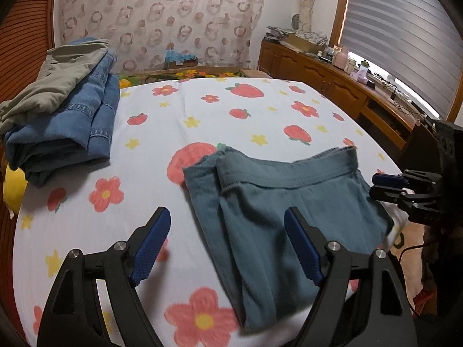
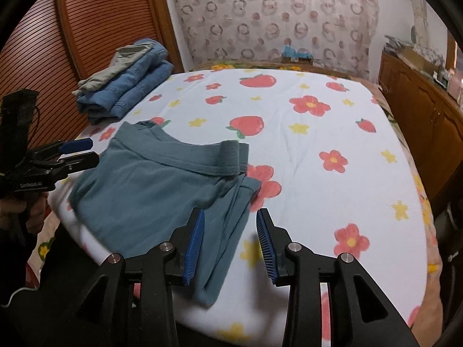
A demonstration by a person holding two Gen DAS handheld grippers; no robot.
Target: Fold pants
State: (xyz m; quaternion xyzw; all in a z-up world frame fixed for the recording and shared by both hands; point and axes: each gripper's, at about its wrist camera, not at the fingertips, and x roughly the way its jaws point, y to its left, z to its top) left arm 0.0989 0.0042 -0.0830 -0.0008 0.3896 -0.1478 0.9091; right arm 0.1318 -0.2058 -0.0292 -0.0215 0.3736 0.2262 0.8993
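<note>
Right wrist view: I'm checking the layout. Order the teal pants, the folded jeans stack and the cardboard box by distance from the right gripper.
1. Teal pants, just ahead, left of the right gripper.
2. Folded jeans stack, far left.
3. Cardboard box, beyond the bed.

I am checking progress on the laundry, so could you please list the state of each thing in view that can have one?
teal pants: folded, lying flat on the bed, held by neither gripper.
left gripper: open, nothing between its pads.
right gripper: partly open, nothing gripped.
denim jeans: folded, stacked at the bed's far corner.
khaki garment: lying loosely on top of the jeans.
bedsheet: spread mostly smooth.
window blind: lowered most of the way.
</note>
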